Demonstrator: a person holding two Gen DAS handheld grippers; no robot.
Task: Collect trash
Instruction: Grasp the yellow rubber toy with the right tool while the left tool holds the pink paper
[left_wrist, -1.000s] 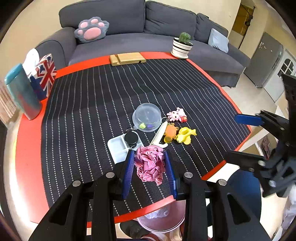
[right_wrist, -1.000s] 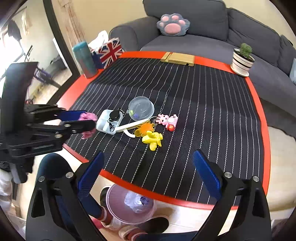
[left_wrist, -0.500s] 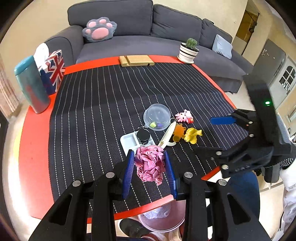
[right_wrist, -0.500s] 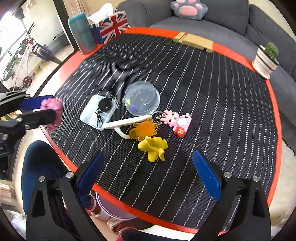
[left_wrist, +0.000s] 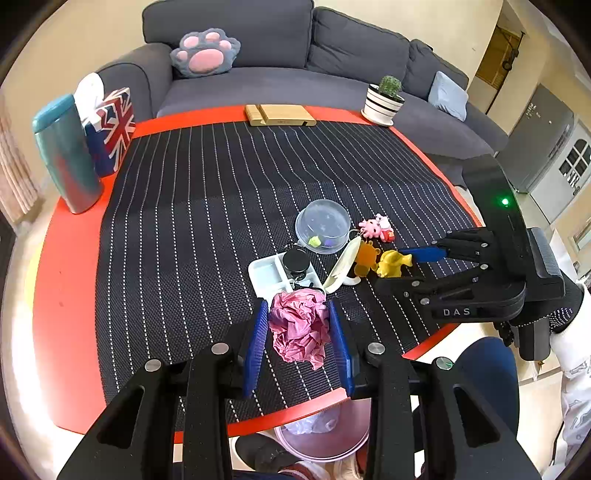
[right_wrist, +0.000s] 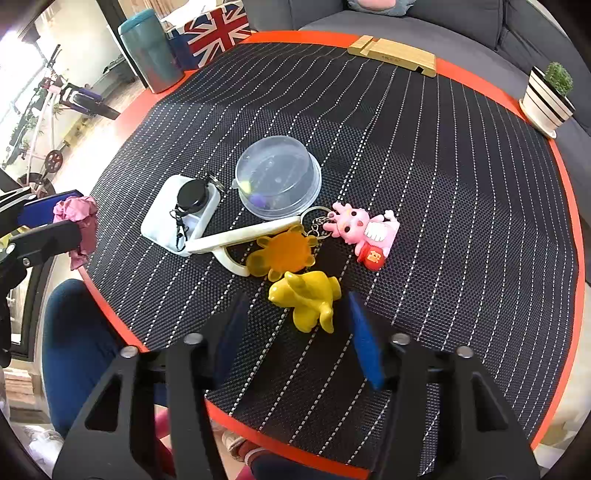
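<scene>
The left gripper (left_wrist: 297, 334) grasps the crumpled pink paper wad (left_wrist: 300, 326) above the table edge, the pale pink bin (left_wrist: 325, 432) below it for dropping; the right gripper (right_wrist: 295, 332), its jaws just narrowed, brackets the yellow rubber toy (right_wrist: 306, 297) without clearly pinching.

A crumpled pink paper ball (left_wrist: 299, 328) sits between blue pads (left_wrist: 255, 343). The counter (left_wrist: 66, 295) is red-orange under a black white-striped mat (left_wrist: 207, 221).
</scene>
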